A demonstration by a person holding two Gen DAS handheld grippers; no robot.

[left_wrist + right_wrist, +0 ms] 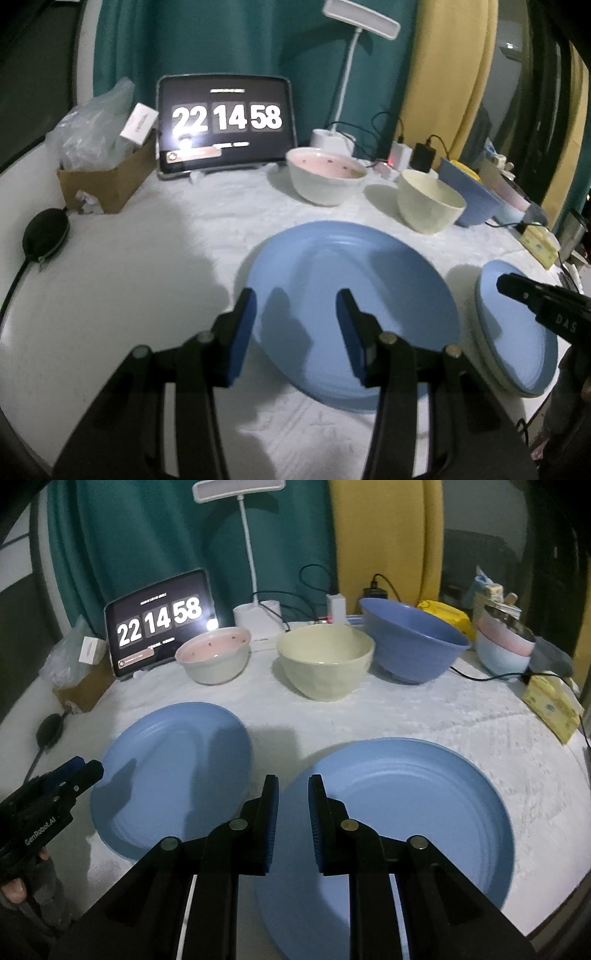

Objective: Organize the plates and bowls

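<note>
Two blue plates lie on the white cloth. My left gripper (295, 314) is open and empty, its fingers over the near part of the left plate (369, 295), also seen in the right wrist view (166, 771). My right gripper (292, 794) is open and empty above the left rim of the right plate (406, 812), which also shows in the left wrist view (524, 339). Behind stand a white bowl with pink inside (214, 657), a cream bowl (325, 661) and a large blue bowl (413, 642). The left gripper shows at the right wrist view's left edge (79, 770).
A tablet clock (225, 122) and a white desk lamp (332, 136) stand at the back. A cardboard box (107, 181) with plastic bags is back left, a black pouch (46, 232) at the left. Stacked pink and blue bowls (506, 650), chargers, cables and a yellow pack (554, 705) crowd the right.
</note>
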